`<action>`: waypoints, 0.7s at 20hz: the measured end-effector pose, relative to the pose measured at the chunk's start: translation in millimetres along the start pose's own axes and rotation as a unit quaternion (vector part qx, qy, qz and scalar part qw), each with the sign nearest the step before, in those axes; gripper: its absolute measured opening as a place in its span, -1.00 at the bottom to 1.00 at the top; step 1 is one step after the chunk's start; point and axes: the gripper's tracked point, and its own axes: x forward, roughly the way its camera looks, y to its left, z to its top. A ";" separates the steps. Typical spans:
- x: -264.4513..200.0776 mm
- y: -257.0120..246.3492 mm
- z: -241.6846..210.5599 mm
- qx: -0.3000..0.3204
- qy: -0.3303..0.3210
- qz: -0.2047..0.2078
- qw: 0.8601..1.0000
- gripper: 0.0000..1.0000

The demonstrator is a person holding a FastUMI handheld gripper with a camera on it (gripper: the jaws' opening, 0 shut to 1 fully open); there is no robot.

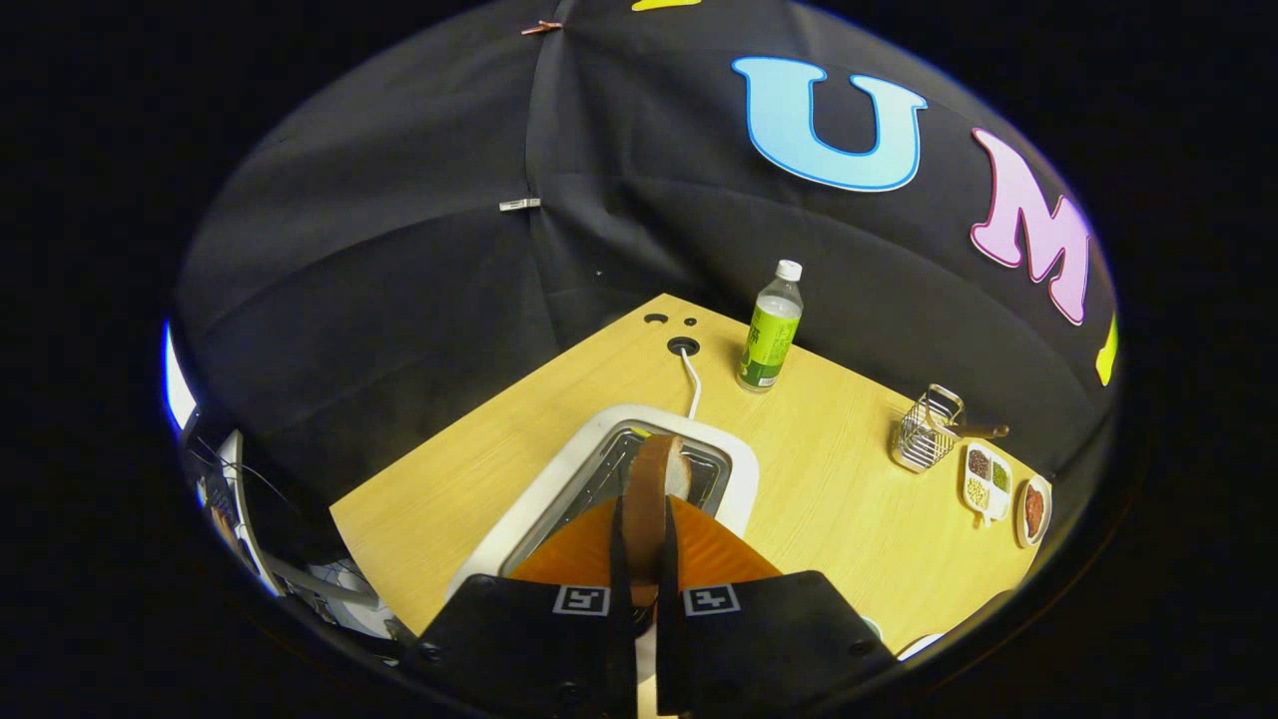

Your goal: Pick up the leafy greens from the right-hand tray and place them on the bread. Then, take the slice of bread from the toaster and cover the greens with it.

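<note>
A slice of bread (654, 489) with a brown crust stands on edge between my two fingers, directly above the slot of the white toaster (739, 479). My gripper (647, 544) is shut on that slice, both fingers pressing its flat sides. The toaster sits on the wooden table (829, 469) just below and ahead of the fingers. Its white cord (691, 384) runs back to a hole in the tabletop.
A green-labelled bottle (771, 330) stands beyond the toaster near the table's back corner. To the right sit a wire basket (929, 429), a small divided dish (986, 481) of seeds and a plate (1034, 509). The table's left edge drops off beside the toaster.
</note>
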 end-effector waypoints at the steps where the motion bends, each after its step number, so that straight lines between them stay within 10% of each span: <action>1: -5.3 -1.9 6.0 0.005 -0.005 0.002 1.000 -0.76; 14: -118.1 -74.2 80.7 0.098 -0.127 0.001 0.987 -0.77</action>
